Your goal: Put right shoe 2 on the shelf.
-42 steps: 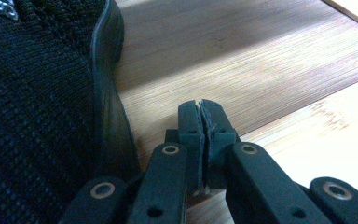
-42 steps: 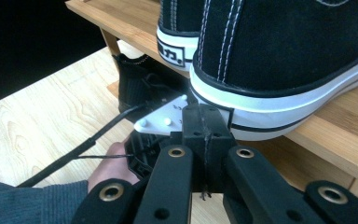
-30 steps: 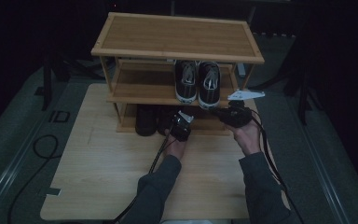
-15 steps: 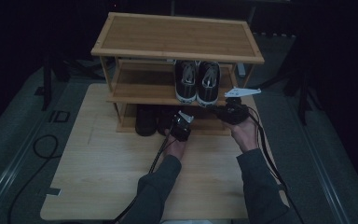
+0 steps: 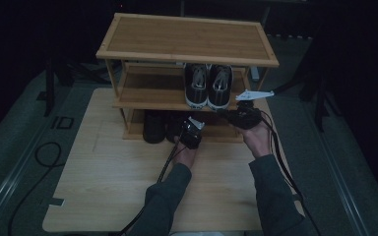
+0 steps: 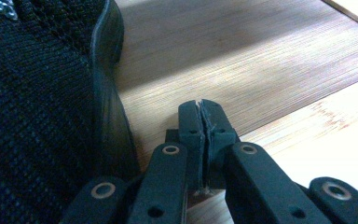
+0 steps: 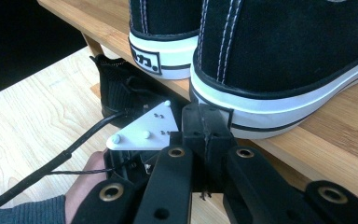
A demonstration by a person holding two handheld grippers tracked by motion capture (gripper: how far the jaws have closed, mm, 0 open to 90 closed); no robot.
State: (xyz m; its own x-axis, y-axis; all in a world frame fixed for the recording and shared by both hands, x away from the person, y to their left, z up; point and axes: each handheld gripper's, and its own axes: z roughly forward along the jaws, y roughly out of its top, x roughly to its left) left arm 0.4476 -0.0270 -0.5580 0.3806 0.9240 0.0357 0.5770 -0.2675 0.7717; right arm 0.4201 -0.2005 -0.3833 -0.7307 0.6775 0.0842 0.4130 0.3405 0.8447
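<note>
Since the earlier frames almost nothing is changing: both hands are staying at the front of the rack (image 5: 187, 37), and the right one is only shifting a little near the middle shelf.

Left gripper (image 5: 193, 132) is resting low, in front of the bottom shelf, and its jaws are pressing flat together with nothing between them. In the left gripper view the closed tips (image 6: 202, 122) are lying just beside a black knit shoe (image 6: 42, 107); I cannot tell if they are touching its sole. In the high view this dark pair (image 5: 162, 127) is sitting on the bottom shelf, to the left of the gripper.

Right gripper (image 5: 243, 117) is hovering at the right front corner of the middle shelf. Its jaws are also closed on nothing. In the right gripper view the tips (image 7: 206, 126) are pointing at the heel of a black sneaker (image 7: 289, 60) with a white sole, very close under it. The sneaker pair (image 5: 208, 84) is standing side by side on the middle shelf, heels toward the person
</note>
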